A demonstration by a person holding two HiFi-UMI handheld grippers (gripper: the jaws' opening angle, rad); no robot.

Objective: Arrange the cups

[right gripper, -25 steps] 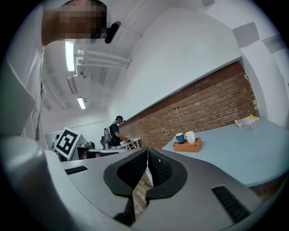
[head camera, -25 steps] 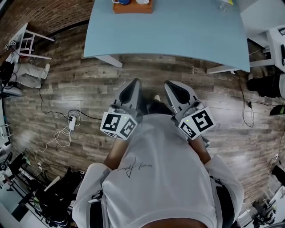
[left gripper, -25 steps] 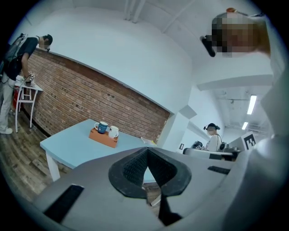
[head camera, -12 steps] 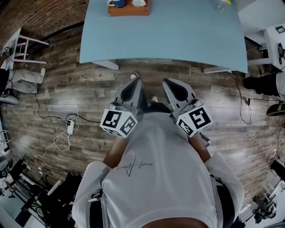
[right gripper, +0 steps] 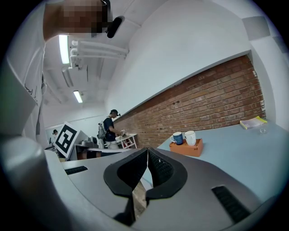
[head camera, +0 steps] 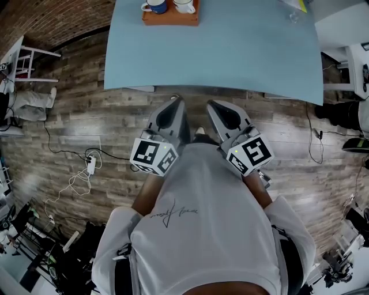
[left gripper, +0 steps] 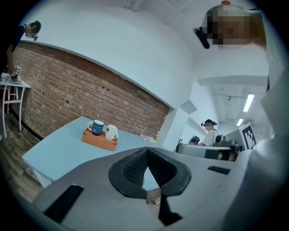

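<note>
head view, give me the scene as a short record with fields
table: light blue
tray: orange, at the table's far edge
cups: blue cup left of white cup, side by side in the tray
left gripper: jaws shut, empty, by the table's near edge
right gripper: jaws shut, empty, by the table's near edge
floor: wood planks, cables at left

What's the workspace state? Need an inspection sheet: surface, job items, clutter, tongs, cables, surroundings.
Surface: light blue table.
Job's things: blue mug and white mug side by side on orange tray, far edge.
Clutter: yellow booklet, small clear item, far right corner.
Grippers: left tongs shut, empty; right tongs shut, empty; both short of the table.
Cables: white power strip with cord on floor, left; black cable on floor, right.
Surroundings: wood floor, brick wall, white stool, person at a bench.
</note>
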